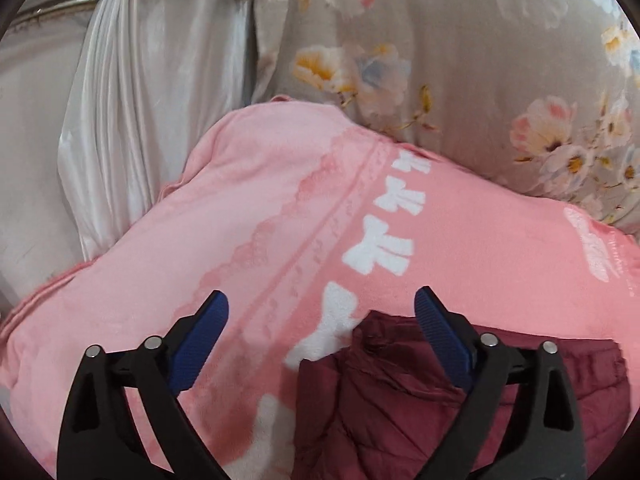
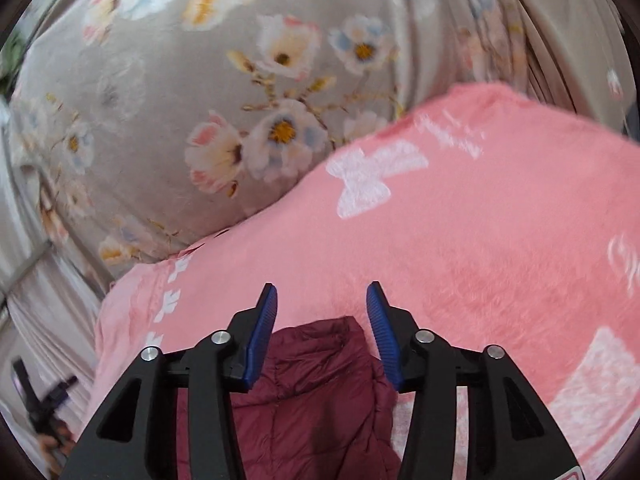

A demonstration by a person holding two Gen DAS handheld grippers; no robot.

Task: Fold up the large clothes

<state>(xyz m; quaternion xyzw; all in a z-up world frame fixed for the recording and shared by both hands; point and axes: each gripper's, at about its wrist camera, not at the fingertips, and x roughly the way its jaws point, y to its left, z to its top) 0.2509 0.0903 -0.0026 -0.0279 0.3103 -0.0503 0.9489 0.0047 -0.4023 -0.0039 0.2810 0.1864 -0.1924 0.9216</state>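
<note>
A maroon quilted puffer garment (image 1: 400,392) lies on a pink blanket with white bows (image 1: 260,220). In the left wrist view my left gripper (image 1: 322,304) is open wide, its blue pads above the garment's top left corner, holding nothing. In the right wrist view the garment (image 2: 316,392) shows between and below the fingers. My right gripper (image 2: 322,298) is open and empty just above the garment's upper edge, over the pink blanket (image 2: 460,248).
A grey floral bedsheet (image 1: 460,60) lies beyond the pink blanket, also in the right wrist view (image 2: 180,92). A white satin curtain (image 1: 152,92) hangs at the left. A dark tripod-like object (image 2: 40,404) stands at the lower left.
</note>
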